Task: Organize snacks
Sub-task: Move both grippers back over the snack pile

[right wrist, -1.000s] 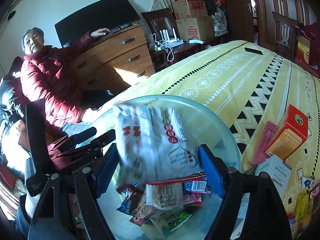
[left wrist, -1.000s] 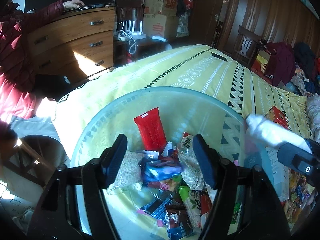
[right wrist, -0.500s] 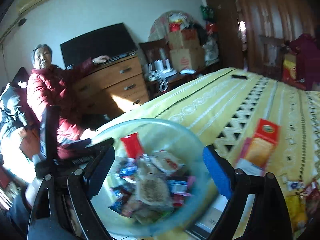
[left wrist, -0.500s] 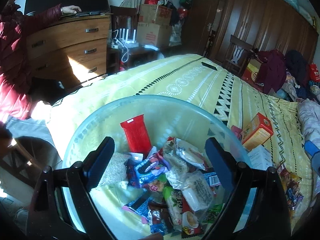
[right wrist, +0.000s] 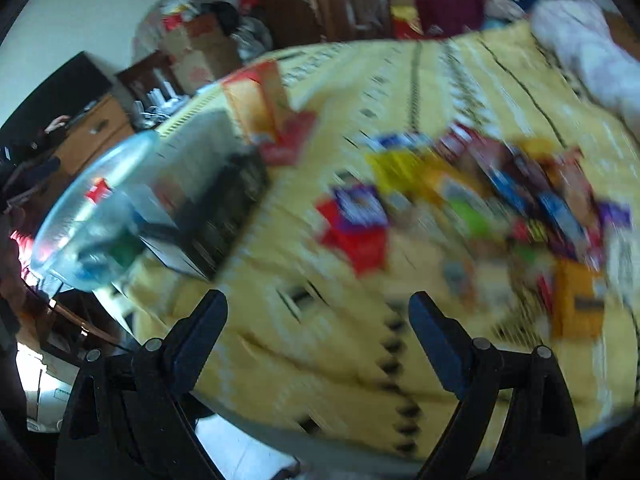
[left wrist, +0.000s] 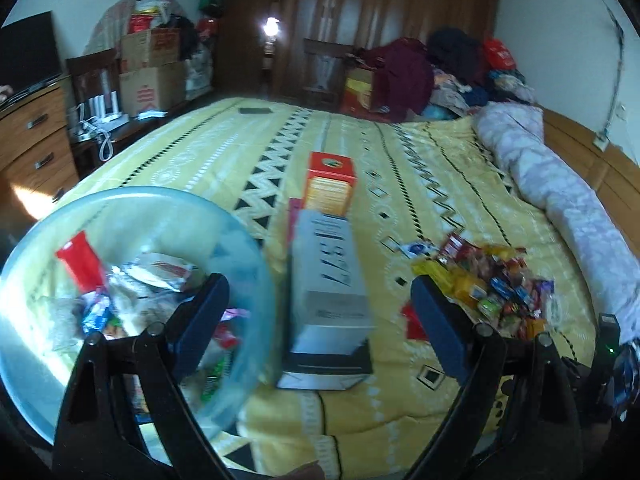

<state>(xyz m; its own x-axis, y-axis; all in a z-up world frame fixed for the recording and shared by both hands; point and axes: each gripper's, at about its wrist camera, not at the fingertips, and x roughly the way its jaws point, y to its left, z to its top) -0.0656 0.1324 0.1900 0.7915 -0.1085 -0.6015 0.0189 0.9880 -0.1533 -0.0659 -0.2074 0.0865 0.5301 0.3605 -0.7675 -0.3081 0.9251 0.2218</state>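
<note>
Swinging away from glass bowl point(left wrist: 132, 204) at the bed's near-left corner, now off to the left instead of centred. Right gripper point(right wrist: 318, 328) emptied of the white packet carried a second ago, jaws spread, blurred mid-sweep toward snack pile point(right wrist: 500, 208) by the right edge. Left gripper point(left wrist: 320, 312) spread too, holding nothing, facing grey box point(left wrist: 328, 276). One delivery done; plenty left to fetch.

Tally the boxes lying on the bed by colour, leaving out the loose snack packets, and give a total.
Orange-and-red box: 1
Grey-white box: 1
Black flat box under the grey-white one: 1
Total: 3
</note>
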